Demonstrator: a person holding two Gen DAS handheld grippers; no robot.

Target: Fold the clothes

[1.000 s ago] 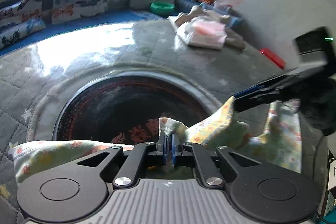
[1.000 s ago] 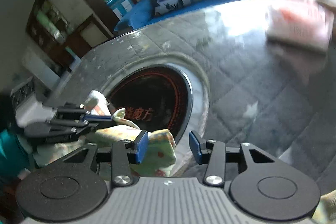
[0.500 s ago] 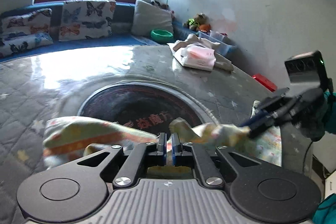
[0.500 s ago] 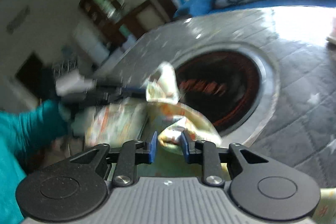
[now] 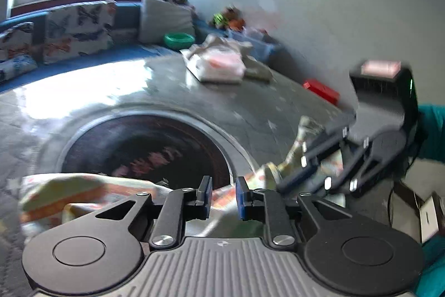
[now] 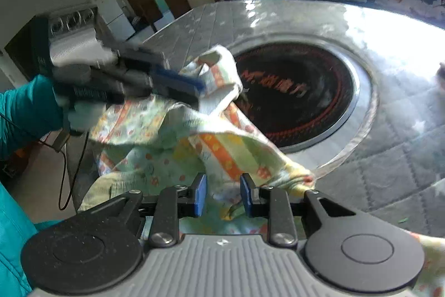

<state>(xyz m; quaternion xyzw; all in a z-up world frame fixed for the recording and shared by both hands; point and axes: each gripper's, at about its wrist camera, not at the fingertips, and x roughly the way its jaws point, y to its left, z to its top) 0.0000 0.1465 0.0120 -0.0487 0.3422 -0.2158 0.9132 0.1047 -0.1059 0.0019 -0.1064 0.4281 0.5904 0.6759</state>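
Left wrist view: patterned garment [image 5: 83, 191], pale green with orange stripes, lies bunched along the near edge of the bench [image 5: 167, 91], overlapping the rim of the dark round inset [image 5: 144, 146] in the bench top. Left claw [image 5: 223, 195] jaws are opening, pads apart; cloth passes in the gap between them but the pads do not press it. Right claw [image 5: 292, 180] comes in from the right side, blurred, tips at a raised fold of the same garment; grip cannot be told from this view. Teal sleeve [image 5: 434, 130] behind it.

Right wrist view: garment [image 6: 222, 146] spreads below and in front of the right claw [image 6: 223, 198]; jaws partly apart with a fold between the blue pads, contact not clear. Left claw [image 6: 194, 91] at upper left, motion-blurred, its blue tips on a lifted corner of the cloth.

Farther out: stack of folded clothes [image 5: 219, 66] at the far side of the bench, green bowl [image 5: 179, 39], butterfly cushions [image 5: 78, 32], red box [image 5: 322, 91] by the wall.
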